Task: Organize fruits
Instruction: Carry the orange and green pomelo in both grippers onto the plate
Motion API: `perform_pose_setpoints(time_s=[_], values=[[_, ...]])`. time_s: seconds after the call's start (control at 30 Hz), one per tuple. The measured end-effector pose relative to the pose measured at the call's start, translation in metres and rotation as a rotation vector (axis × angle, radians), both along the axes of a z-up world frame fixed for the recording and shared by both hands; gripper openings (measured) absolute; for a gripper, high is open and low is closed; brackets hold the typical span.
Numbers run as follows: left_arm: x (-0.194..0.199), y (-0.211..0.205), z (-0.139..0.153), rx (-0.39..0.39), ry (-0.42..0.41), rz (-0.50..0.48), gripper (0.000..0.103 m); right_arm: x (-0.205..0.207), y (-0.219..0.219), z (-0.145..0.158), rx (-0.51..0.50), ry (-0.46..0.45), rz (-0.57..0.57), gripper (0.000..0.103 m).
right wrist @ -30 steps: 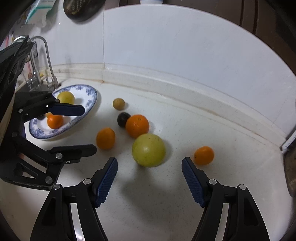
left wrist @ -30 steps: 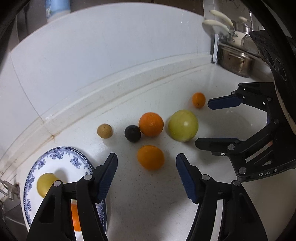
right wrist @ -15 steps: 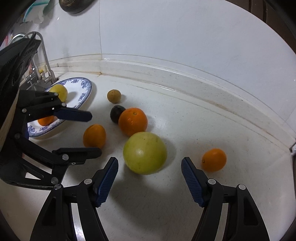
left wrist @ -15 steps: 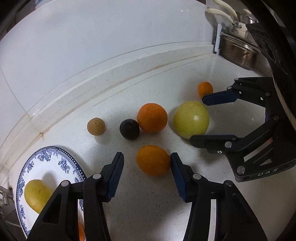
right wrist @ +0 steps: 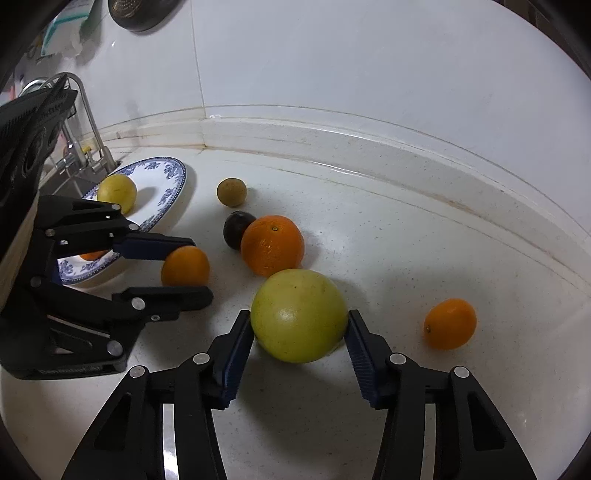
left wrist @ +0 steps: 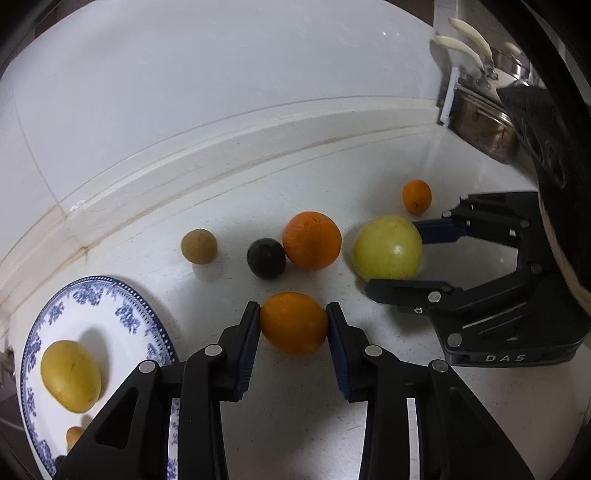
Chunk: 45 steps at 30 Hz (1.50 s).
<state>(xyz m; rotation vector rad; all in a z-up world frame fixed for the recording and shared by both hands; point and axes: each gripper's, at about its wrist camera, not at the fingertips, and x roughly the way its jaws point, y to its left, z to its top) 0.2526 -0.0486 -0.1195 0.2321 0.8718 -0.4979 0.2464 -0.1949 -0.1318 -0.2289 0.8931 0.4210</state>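
Left gripper (left wrist: 293, 325) is clamping a small orange (left wrist: 293, 323) on the counter (left wrist: 388, 424), beside the plate (left wrist: 122, 314). Right gripper (right wrist: 299, 332) is pinching the yellow-green fruit (right wrist: 299, 315), pads touching both sides.

A white speckled bench (right wrist: 424, 258) meets a white wall (right wrist: 332, 55) along a raised ledge with brownish staining at the seam. At the far left of the right wrist view a chrome faucet (right wrist: 86, 114) curves over a sink edge, with a dark round strainer (right wrist: 138, 13) hanging on the wall above it (only partly in frame). In the left wrist view, a steel pot (left wrist: 484, 125) sits beyond the bench's end, cream-coloured handles (left wrist: 461, 40) showing above it.
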Motion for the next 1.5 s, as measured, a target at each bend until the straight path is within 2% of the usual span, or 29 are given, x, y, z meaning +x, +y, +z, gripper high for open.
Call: perform_pose_setpoints(time_s=[0.23,0.57,0.97,1.2,1.5], values=[[-0.013,0.004,0.009,0.002,-0.024,0.047,0.035,-0.008,-0.003,0.004,0.023,-0.011,-0.034,0.051],[-0.045,0.027,0.036,-0.076,-0.070,0.099,0.035,-0.036,0.005,0.033,0.060,-0.080,-0.061,0.051],[-0.090,0.055,0.073,-0.104,-0.209,0.169,0.035,-0.075,0.030,0.070,0.098,-0.153,-0.064,0.051],[-0.114,0.082,0.081,-0.108,-0.236,0.200,0.035,-0.095,0.056,0.079,0.114,-0.167,-0.044,0.051],[-0.135,0.125,0.077,-0.114,-0.240,0.255,0.035,-0.112,0.093,0.077,0.128,-0.157,-0.018,0.051]])
